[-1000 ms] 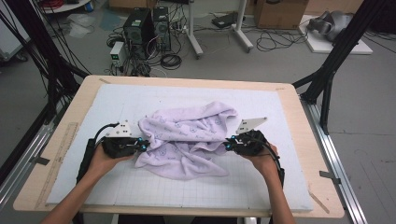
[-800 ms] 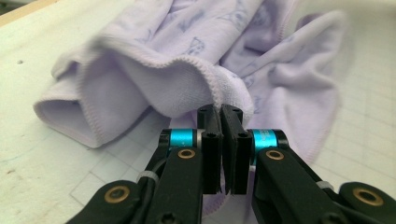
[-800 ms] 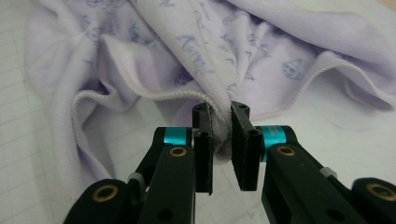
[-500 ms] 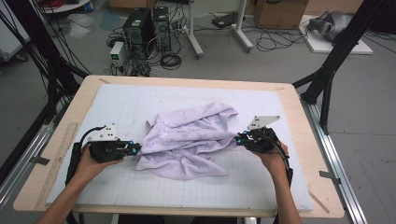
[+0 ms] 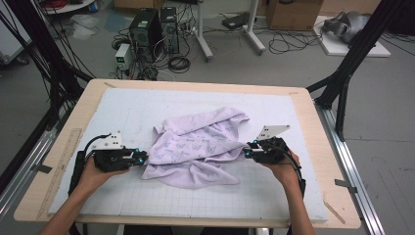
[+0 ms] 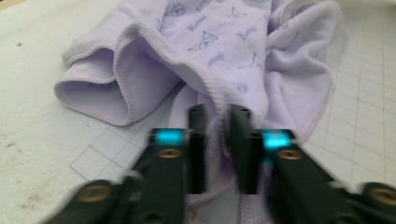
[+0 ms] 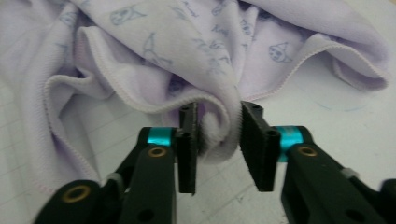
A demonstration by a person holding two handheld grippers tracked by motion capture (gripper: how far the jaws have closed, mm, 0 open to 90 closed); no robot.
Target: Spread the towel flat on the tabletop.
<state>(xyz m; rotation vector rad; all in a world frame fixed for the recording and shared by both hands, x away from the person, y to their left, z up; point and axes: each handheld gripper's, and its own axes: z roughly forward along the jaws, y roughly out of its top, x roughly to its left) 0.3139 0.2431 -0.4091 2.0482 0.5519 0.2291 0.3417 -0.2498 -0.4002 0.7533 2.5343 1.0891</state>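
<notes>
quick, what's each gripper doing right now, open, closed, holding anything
Left gripper: closed on an edge of the lavender cloth.
Right gripper: closed on a fold at the cloth's opposite edge.

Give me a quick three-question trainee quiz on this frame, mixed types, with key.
1. True or false: the lilac cloth lies flat and fully spread on the white mat.
2. What sits between the jaws of the right gripper? A) a cloth fold B) a cable C) a ruler
3. Which edge of the cloth is the left gripper at in the high view?

Key: 1 false, it is crumpled. 2 A. 3 the left edge, with cloth between its jaws.
</notes>
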